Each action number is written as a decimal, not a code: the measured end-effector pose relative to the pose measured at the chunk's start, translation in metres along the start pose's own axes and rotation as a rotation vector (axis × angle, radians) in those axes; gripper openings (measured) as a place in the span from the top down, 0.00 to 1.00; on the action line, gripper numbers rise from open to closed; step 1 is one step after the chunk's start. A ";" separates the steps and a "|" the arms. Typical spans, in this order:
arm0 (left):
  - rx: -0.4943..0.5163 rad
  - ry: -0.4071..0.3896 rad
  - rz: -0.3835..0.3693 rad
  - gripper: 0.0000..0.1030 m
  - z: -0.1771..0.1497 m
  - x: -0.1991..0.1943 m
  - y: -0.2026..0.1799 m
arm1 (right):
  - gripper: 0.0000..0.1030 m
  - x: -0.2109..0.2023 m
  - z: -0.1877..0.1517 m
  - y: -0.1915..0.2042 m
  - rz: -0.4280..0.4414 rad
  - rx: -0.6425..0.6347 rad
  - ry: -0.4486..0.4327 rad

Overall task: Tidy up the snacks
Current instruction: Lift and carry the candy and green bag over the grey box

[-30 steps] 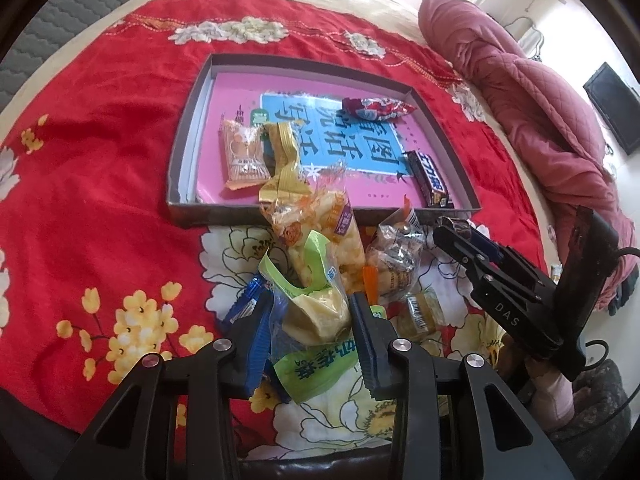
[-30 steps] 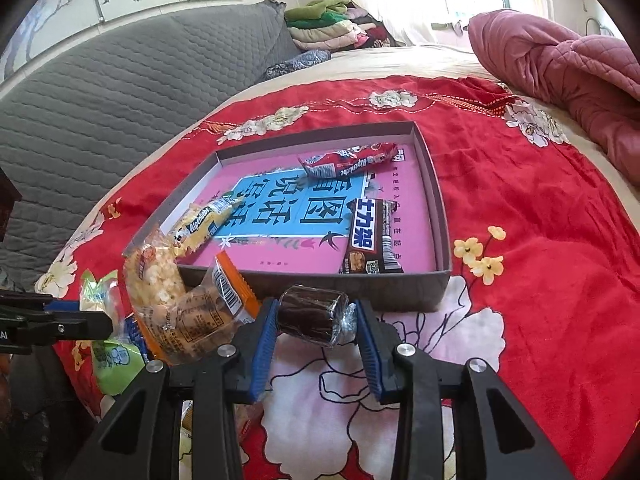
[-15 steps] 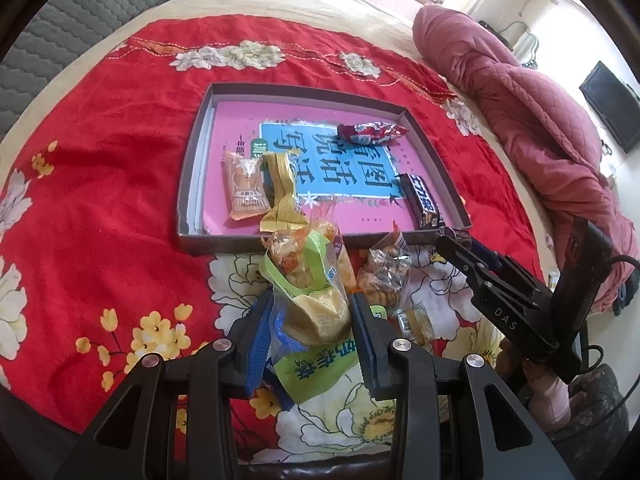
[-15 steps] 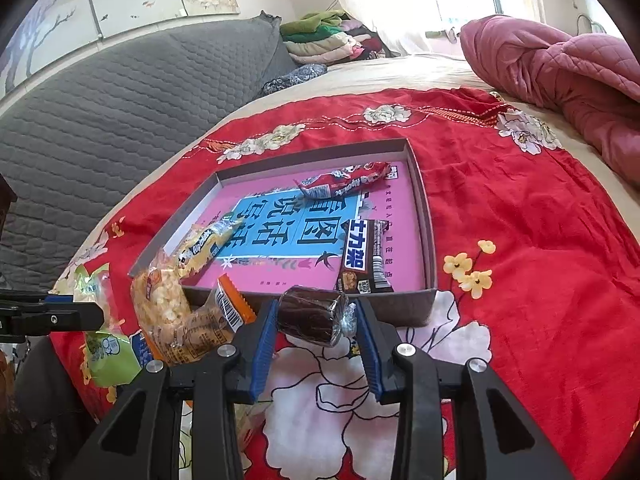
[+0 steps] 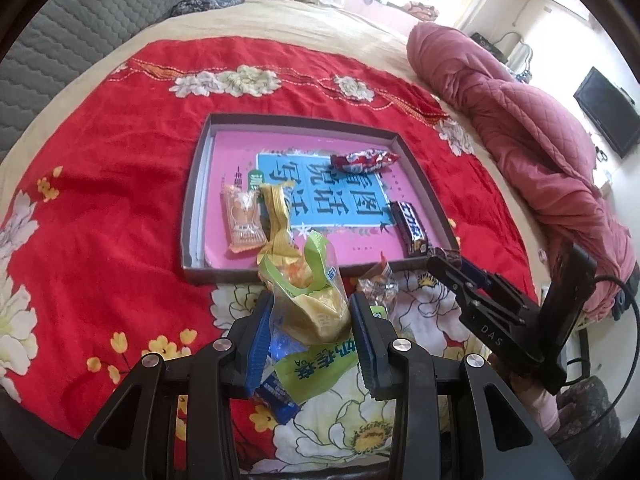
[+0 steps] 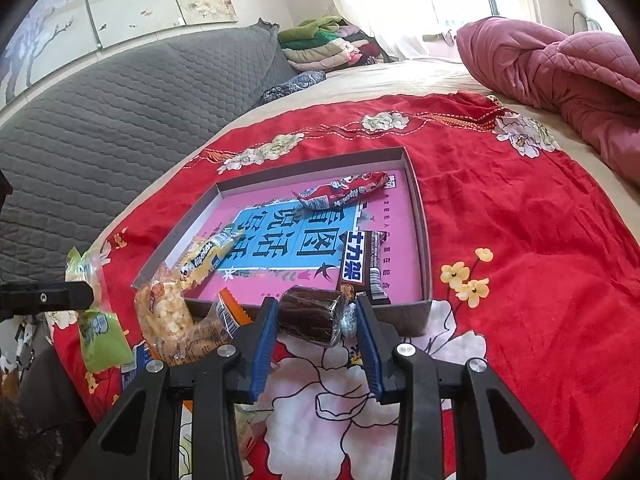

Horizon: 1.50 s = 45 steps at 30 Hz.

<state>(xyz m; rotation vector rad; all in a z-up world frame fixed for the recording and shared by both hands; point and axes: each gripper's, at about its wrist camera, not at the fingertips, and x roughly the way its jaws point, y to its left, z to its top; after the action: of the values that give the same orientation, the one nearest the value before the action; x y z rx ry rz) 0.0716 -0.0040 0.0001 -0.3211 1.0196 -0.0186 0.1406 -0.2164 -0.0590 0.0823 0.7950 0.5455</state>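
The green snack bag (image 5: 308,312) sat pinched in the left gripper (image 5: 310,322), held above the red floral bedspread (image 5: 112,216) just short of the box tray (image 5: 416,168). The dark wrapped cake (image 6: 314,314) was clamped in the right gripper (image 6: 316,320) at the tray's near wall. Inside lay a red packet (image 6: 340,194), a chocolate bar (image 6: 362,266), a yellow packet (image 5: 276,220) and an orange packet (image 5: 242,220).
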 end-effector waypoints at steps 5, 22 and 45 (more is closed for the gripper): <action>-0.019 -0.034 0.010 0.62 0.010 -0.007 0.005 | 0.63 -0.003 0.003 -0.001 0.002 0.004 -0.019; -0.031 -0.103 0.036 0.62 0.043 -0.005 0.002 | 0.63 -0.005 0.013 -0.010 0.000 0.016 -0.062; -0.035 -0.118 0.040 0.62 0.078 0.035 -0.021 | 0.63 0.001 0.021 -0.023 -0.013 0.045 -0.083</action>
<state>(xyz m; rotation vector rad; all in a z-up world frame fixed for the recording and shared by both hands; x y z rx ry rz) 0.1585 -0.0097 0.0144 -0.3302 0.9101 0.0538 0.1657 -0.2333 -0.0513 0.1406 0.7263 0.5085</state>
